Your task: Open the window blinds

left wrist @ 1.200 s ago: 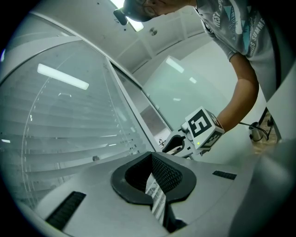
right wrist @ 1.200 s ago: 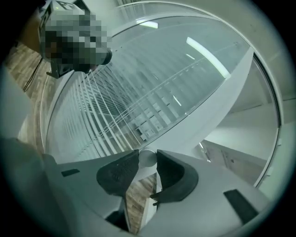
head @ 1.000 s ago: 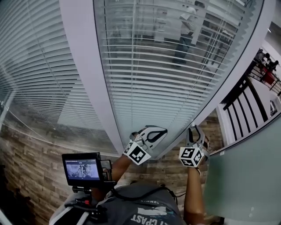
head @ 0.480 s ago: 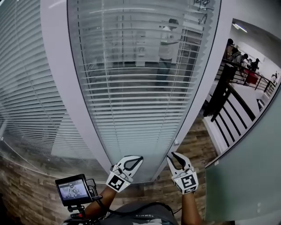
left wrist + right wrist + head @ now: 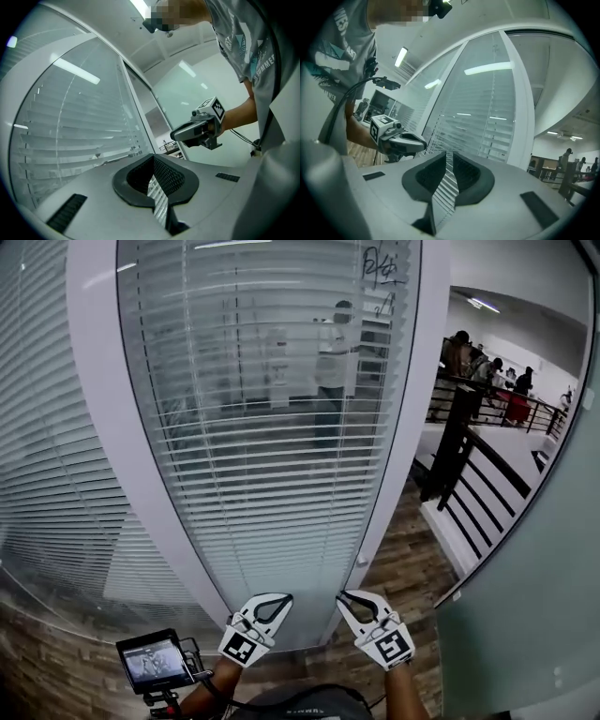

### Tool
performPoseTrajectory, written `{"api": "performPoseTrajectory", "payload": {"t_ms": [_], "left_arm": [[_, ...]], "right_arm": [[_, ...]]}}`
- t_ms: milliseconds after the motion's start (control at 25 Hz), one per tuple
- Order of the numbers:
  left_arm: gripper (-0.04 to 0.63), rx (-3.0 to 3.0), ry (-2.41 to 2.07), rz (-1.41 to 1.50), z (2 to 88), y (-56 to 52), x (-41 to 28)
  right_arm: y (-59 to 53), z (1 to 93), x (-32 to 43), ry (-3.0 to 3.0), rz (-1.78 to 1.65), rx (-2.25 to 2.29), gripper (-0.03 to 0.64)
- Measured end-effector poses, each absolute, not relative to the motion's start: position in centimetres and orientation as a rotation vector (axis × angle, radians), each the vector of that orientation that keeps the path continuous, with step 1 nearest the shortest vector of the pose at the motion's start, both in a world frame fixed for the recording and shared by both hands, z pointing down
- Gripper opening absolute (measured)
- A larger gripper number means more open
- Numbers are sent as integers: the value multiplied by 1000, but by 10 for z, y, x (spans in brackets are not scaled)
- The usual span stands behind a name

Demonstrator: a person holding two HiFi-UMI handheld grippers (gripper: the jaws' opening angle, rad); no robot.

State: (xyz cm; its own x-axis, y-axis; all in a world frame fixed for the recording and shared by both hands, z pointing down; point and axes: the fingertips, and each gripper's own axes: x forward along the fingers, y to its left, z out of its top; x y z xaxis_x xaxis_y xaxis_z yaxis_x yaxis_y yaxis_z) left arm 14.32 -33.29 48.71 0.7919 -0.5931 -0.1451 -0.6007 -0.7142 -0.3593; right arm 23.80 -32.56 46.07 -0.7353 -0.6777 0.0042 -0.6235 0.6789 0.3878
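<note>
The window blinds (image 5: 272,427) hang with their slats part-tilted behind the glass, between two white frame posts. A small white fitting (image 5: 361,562) sits low on the right post. Both grippers are held low in front of the pane, apart from it. My left gripper (image 5: 284,597) is shut on nothing, its tips meeting in the left gripper view (image 5: 153,157). My right gripper (image 5: 343,595) points up-left beside it. Its jaws are closing, a thin gap still between the tips (image 5: 448,153), and only the blinds (image 5: 478,126) show through it.
A small monitor (image 5: 155,662) rides on a rig at the lower left. To the right are a black railing (image 5: 469,465), a frosted glass panel (image 5: 534,615) and people (image 5: 469,357) further off. A person (image 5: 333,362) shows through the slats. Wood flooring (image 5: 403,568) runs below.
My view has tipped up along the window, so both grippers sit lower in the picture. The right gripper has rolled to point up-left, and its jaws have narrowed from wide open.
</note>
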Motion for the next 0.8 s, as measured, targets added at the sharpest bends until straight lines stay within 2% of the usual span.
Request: {"api": "performPoseTrajectory", "payload": {"t_ms": [240,320,440,800], "left_arm": [[5,-2599,847,67,477,-348,159],[5,-2549,817,13,470,-354,160],[5,-2527,818,-13,469,-357,158],[5,-2530,808,-6,515,-347,149]], "right_arm": [[-337,450,242,-2721,-501,1085,39],[-345,450,239,-2680,-510,1063,5],[-350,454,231,-2657,-526,1028,3],[-341,504,211,-2666,-522,1005,3]]}}
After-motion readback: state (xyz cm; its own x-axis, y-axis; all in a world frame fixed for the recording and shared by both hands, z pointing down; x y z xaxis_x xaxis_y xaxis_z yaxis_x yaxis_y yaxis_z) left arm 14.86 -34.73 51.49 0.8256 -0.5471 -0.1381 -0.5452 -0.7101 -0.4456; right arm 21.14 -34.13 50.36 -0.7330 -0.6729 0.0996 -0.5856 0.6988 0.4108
